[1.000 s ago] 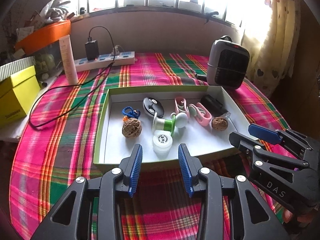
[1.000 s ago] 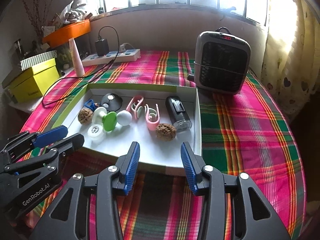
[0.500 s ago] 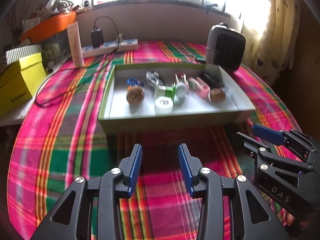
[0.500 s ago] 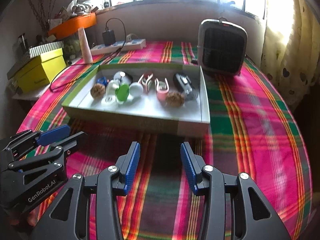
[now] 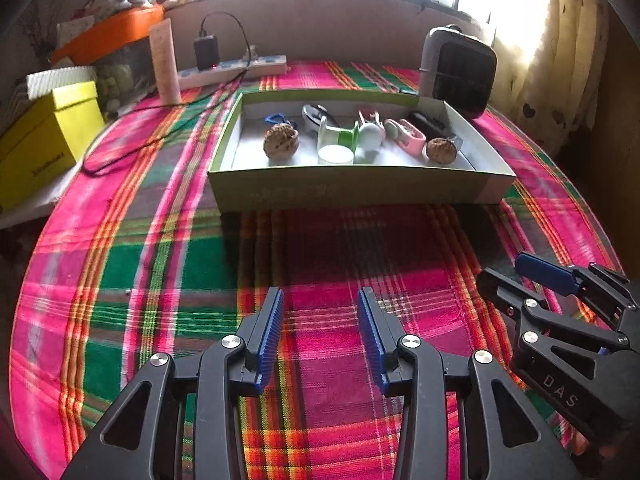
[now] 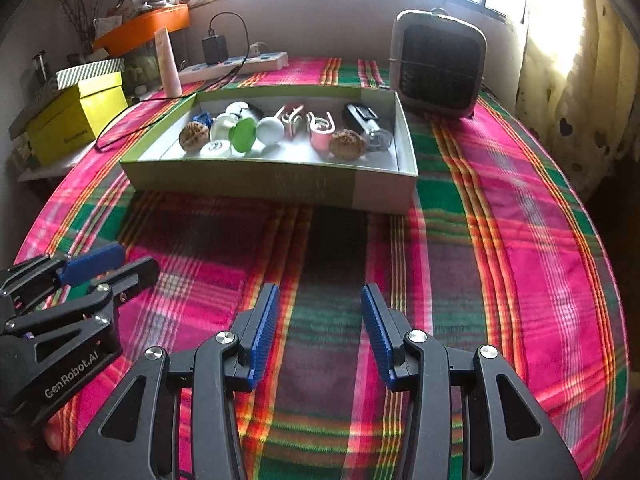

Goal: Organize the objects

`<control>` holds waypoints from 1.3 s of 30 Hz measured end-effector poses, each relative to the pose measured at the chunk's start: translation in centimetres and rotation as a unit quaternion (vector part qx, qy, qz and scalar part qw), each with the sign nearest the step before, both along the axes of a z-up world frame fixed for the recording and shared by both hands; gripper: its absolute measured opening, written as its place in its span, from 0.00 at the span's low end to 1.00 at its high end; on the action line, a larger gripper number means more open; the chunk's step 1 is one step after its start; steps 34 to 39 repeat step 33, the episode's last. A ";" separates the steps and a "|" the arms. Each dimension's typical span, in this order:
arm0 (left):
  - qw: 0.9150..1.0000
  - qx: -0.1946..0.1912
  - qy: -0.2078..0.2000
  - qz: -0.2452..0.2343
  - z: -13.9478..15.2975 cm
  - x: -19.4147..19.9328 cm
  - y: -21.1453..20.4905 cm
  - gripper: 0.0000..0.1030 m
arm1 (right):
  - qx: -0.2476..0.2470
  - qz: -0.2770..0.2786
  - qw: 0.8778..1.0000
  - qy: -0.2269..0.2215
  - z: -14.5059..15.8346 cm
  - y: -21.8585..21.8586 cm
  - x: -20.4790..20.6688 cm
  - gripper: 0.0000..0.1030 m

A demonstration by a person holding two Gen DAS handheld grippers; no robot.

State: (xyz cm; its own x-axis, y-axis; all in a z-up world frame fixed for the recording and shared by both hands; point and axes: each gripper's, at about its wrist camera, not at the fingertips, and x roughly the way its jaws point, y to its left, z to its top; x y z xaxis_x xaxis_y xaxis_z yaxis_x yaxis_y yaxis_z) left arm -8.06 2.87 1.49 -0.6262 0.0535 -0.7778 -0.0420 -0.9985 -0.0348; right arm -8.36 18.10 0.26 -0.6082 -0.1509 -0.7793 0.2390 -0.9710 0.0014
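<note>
Clutter is your main hazard: the shallow box (image 5: 360, 188) sits in the middle of the plaid-covered surface (image 5: 160, 264), well beyond both claws, and everything you might sort is bunched along its far half. Your left claw (image 5: 320, 330) is partly open with nothing between its pads, hovering over bare cloth near you. Your right claw (image 6: 318, 330) is empty too, and its jaws are opening a little at this moment. Inside the box, the left walnut (image 5: 281, 145) lies just beside the blue clip (image 5: 274, 119), and the green-and-white spool (image 5: 338, 140) touches the white cap (image 5: 335, 156) in front of it. The pink clips (image 6: 320, 130) crowd the right walnut (image 6: 347, 143), with a black device (image 6: 360, 118) just behind. Reach in from the near side and the front wall can catch your fingers, tipping or dragging the light cardboard across the cloth. Close on a walnut off-centre and I judge it will roll away. Grab at the spool and you may knock the cap loose, or pinch two things together. Watch the charger cable (image 5: 160, 114) trailing on the left and the small heater (image 6: 438, 66) at the far right; a wide swing could snag either. With both claws side by side, they could also collide over the box.
</note>
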 end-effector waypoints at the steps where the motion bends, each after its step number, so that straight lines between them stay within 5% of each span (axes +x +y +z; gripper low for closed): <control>1: 1.000 -0.001 0.000 0.001 0.0 0.1 0.1 0.36 | 0.001 -0.001 1.000 0.000 0.0 0.0 0.1 0.44; 8: 1.000 0.017 0.004 0.004 0.0 0.5 -0.1 0.43 | -0.001 -0.005 1.000 0.000 0.0 0.2 0.5 0.46; 17: 1.000 -0.006 0.007 -0.002 -0.1 0.7 0.7 0.47 | 0.001 -0.005 1.000 0.001 -0.1 0.2 0.5 0.46; 39: 1.000 -0.011 0.006 -0.003 -0.2 0.6 0.8 0.49 | 0.001 -0.005 1.000 0.001 -0.1 0.1 0.5 0.46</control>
